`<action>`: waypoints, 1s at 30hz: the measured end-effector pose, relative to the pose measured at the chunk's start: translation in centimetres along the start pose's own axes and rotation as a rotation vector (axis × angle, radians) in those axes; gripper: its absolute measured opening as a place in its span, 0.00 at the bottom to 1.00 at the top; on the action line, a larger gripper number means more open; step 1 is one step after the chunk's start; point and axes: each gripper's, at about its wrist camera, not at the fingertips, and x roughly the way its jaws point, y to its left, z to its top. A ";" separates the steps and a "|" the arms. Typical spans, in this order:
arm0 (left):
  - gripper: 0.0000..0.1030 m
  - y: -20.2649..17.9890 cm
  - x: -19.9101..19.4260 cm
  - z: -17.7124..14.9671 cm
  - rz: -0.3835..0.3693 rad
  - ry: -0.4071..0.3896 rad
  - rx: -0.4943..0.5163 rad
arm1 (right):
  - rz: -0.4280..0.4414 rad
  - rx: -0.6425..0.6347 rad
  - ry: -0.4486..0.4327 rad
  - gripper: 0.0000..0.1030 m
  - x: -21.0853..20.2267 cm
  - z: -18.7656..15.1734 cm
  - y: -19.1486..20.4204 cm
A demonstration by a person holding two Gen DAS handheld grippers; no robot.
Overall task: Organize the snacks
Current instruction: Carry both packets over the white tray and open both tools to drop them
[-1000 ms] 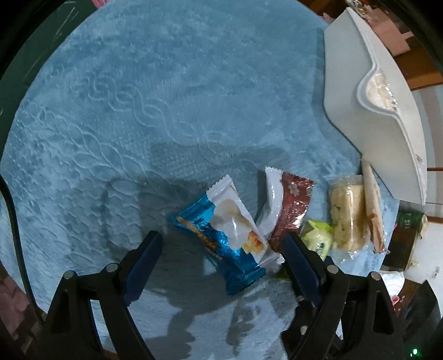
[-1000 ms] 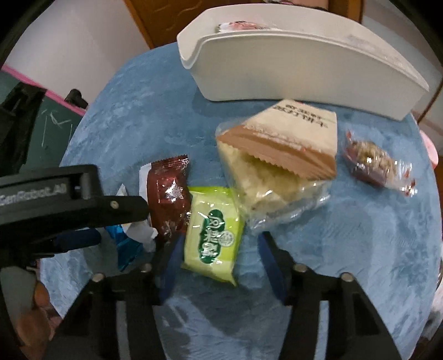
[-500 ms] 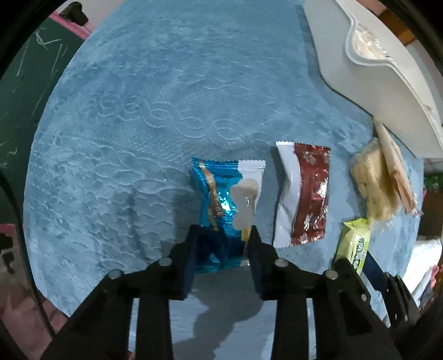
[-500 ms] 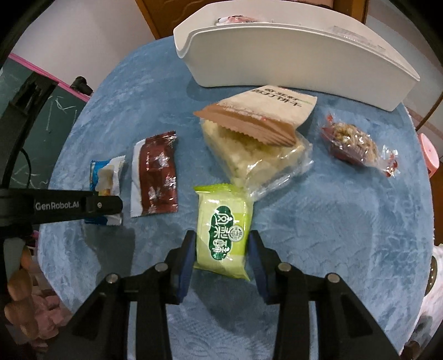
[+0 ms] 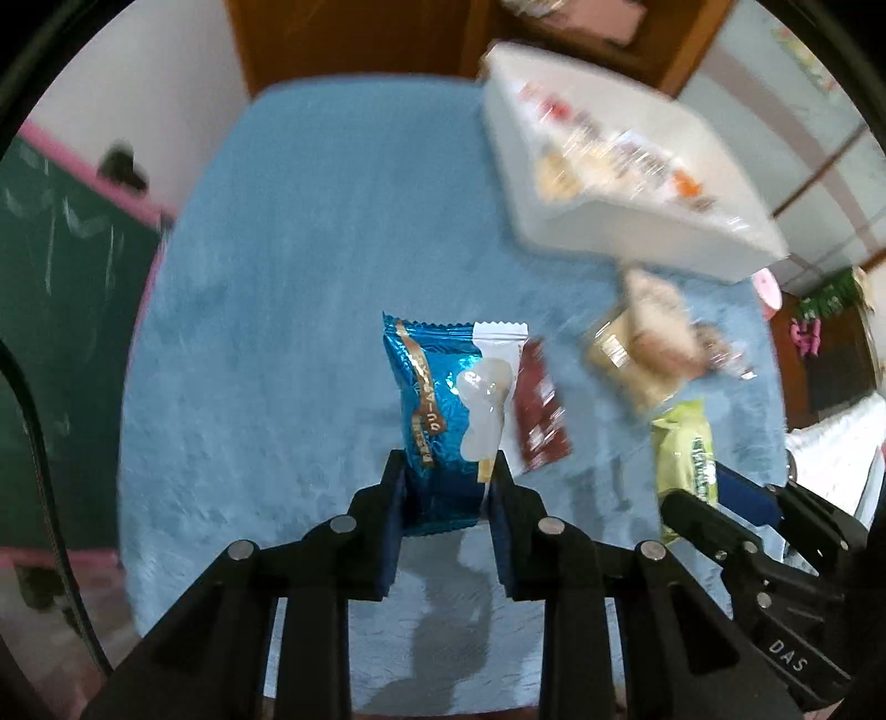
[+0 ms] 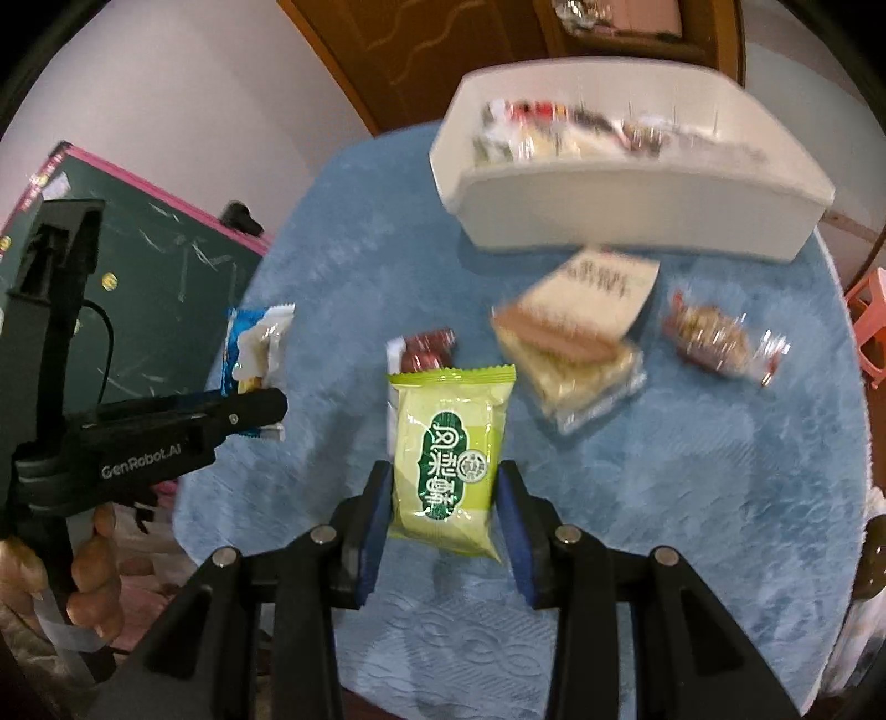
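Left gripper with jaws pinched on the lower end of a blue-and-white snack packet, packet standing upright out of the jaws and lifted clear of the blue cloth-covered tabletop; jaws just closed onto it. Right gripper with jaws clamped on the sides of a green pastry packet, also held up off the cloth, serrated top edge pointing away from the camera. Seen from the right wrist, the left gripper's black body at the left edge with the blue packet poking up from it, gripped below by a person's hand. Lying on the cloth between the two held packets, a dark red snack packet, partly hidden behind the green one. Just beyond it, a clear-wrapped crumbly cake with a beige paper label, tilted, and to its right, apart from it, a small clear-wrapped nut snack. At the far edge of the tabletop, a white oblong storage bin with several wrapped snacks inside, their details blurred. Green chalkboard with a pink frame beside the tabletop on the left, wooden furniture behind the bin.
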 end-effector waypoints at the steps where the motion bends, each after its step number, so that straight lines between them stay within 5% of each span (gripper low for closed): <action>1: 0.25 -0.6 -1.1 0.5 -0.005 -0.030 0.020 | 0.002 -0.002 -0.019 0.37 -0.9 0.5 0.1; 9: 0.25 -4.7 -10.3 7.7 -0.051 -0.257 0.140 | -0.025 0.006 -0.233 0.37 -8.9 5.7 -0.9; 16: 0.25 -9.2 -14.1 14.4 -0.063 -0.398 0.193 | -0.129 0.033 -0.386 0.37 -14.4 12.6 -3.1; 23: 0.25 -12.9 -13.0 20.3 -0.010 -0.413 0.228 | -0.205 0.061 -0.477 0.37 -16.4 18.8 -5.7; 30: 0.27 -15.6 -7.8 24.4 0.060 -0.347 0.253 | -0.264 0.064 -0.445 0.38 -13.5 22.9 -8.8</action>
